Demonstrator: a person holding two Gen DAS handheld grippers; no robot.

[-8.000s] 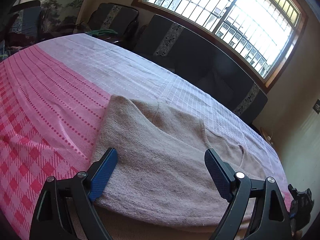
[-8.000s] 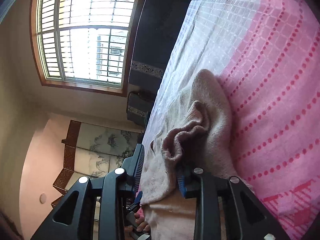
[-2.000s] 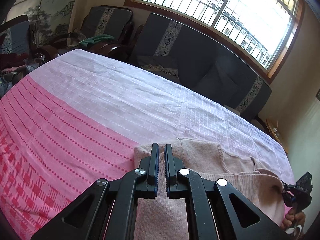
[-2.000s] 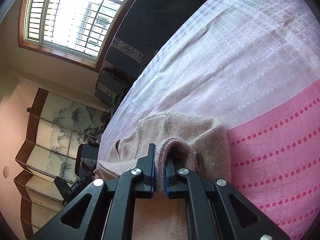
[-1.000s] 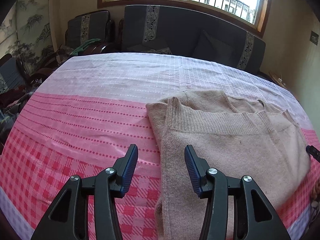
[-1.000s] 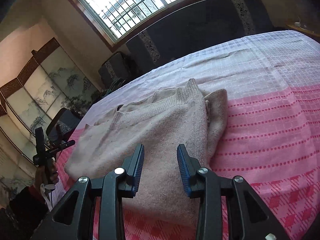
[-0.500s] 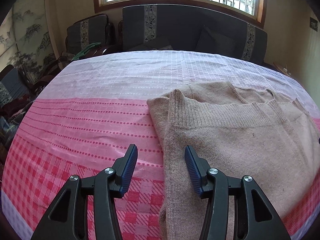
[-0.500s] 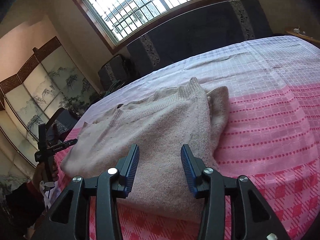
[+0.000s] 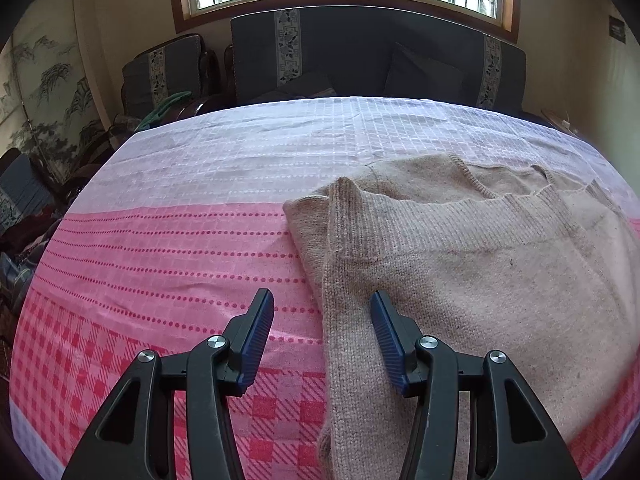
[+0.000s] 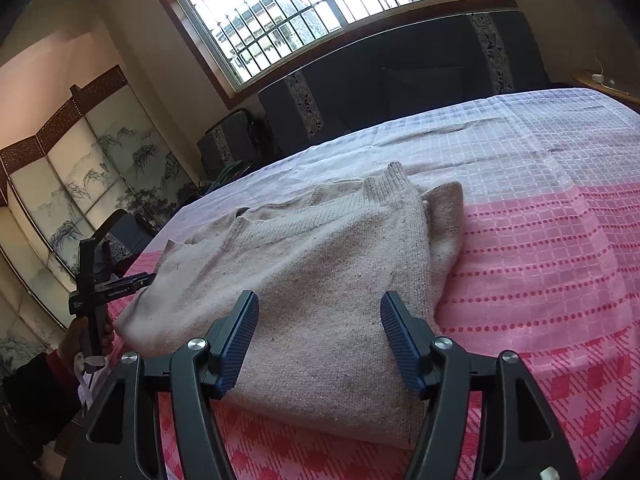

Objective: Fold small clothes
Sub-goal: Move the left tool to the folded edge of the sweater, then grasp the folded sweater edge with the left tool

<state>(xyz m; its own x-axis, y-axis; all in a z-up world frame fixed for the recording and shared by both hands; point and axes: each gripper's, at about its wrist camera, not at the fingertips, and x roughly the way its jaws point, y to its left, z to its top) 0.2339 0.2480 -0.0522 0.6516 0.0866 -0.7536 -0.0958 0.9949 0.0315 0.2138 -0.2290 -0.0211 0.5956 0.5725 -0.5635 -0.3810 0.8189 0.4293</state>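
Note:
A beige knit sweater [image 9: 472, 264] lies folded on the pink and white tablecloth [image 9: 168, 248]. Its ribbed edge is doubled over toward the far side. My left gripper [image 9: 322, 304] is open and empty, above the sweater's left edge, one finger over the cloth and one over the knit. In the right wrist view the sweater [image 10: 320, 264] lies just ahead. My right gripper [image 10: 318, 304] is open and empty above its near right part. The left gripper [image 10: 100, 284] also shows there at the left, held in a hand.
A dark sofa [image 9: 376, 60] and armchair [image 9: 168, 76] stand beyond the table's far edge under a barred window [image 10: 320, 4]. A painted folding screen [image 10: 80, 168] stands at the left. The tablecloth [image 10: 560, 240] lies bare to the right of the sweater.
Both grippers let go of the sweater about two seconds ago and drew back. In the last second both opened wider and the left one tilted to look more level across the table.

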